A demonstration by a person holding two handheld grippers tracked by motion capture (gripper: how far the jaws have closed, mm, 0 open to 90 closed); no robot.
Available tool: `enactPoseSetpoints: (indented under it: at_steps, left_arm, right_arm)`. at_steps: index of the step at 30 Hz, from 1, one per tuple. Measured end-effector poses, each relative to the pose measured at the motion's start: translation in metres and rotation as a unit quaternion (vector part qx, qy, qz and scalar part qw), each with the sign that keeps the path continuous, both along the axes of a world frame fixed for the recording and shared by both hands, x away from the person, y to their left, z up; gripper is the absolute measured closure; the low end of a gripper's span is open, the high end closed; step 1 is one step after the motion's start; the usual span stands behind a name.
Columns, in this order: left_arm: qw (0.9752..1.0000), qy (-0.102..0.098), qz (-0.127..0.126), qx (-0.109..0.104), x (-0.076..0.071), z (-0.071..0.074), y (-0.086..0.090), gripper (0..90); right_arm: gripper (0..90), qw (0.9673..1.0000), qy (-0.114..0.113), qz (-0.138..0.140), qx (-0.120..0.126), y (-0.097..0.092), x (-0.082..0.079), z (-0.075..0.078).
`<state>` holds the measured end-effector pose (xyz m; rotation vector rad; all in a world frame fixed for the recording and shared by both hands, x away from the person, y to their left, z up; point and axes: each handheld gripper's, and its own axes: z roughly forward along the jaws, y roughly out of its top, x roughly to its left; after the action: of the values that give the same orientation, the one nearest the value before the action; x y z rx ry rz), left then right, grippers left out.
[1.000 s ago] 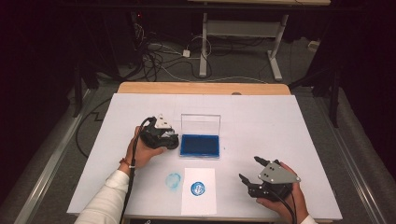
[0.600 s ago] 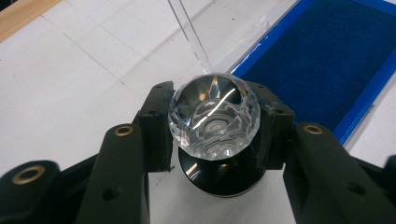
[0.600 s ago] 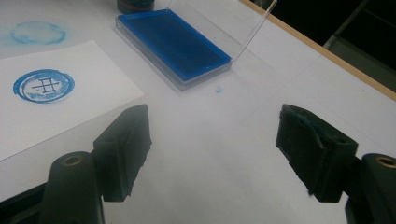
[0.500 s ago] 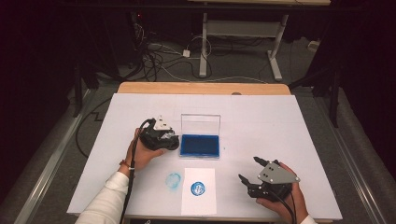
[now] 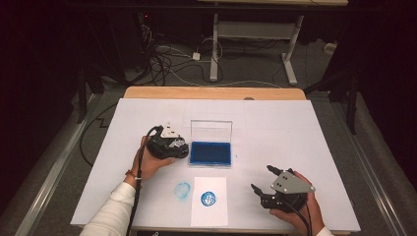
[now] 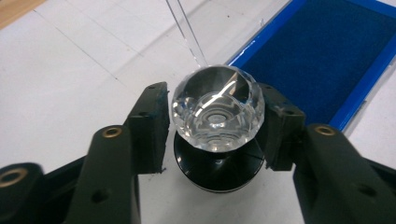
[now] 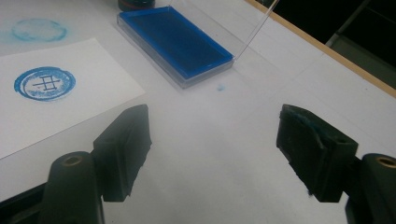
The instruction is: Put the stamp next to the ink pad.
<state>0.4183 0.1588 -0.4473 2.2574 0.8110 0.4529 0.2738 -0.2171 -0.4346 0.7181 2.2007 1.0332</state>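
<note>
Nearest the person, the right gripper sat low on the white table, its jaws standing wide with nothing between them; in the right gripper view the pads carried smears of blue ink. Just to its left lay the sheet of paper, bearing a round blue stamp print, and beside that a fainter blue ring marked straight onto the table.

Further out, the left gripper was at the stamp, which stood upright on the table just beside the ink pad, on its left as the high view has it. The jaws had just been opening: in the left gripper view a sliver of table showed between the left pad and the faceted clear knob, while the right pad sat so close to it that I could not tell whether it touched. So the stamp stood between the jaws but looked let go, resting on its own black base.

That knob looked hard, glossy and slippery, probably glass or acrylic, so likely to chip if knocked over, and heavy on top above a narrow neck. The safest hold, I'd judge, is square across the knob's widest band, pads level, or lower on the black base where the surface looks duller.

Beyond stood the ink pad's clear lid, upright and open, and past it the table's wooden edge.
</note>
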Motion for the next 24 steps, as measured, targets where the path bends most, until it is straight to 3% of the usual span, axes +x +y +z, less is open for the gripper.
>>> enactPoseSetpoints:
  at_steps: [10,16,24]
  left_arm:
    - [0.9999,-0.013,0.003,-0.007,-0.004,0.006,0.002,38.0]
    - [0.9991,-0.036,0.021,-0.010,-0.008,0.010,0.000,27.7]
    - [0.9977,-0.058,0.022,-0.025,-0.013,0.018,0.002,19.0]
  right_arm:
    - [26.3,1.0000,0.000,0.001,-0.001,0.000,0.000,-0.001]
    - [26.3,1.0000,0.000,0.002,-0.001,0.000,0.000,-0.001]
    - [26.2,1.0000,0.001,0.003,-0.001,0.000,0.000,-0.001]
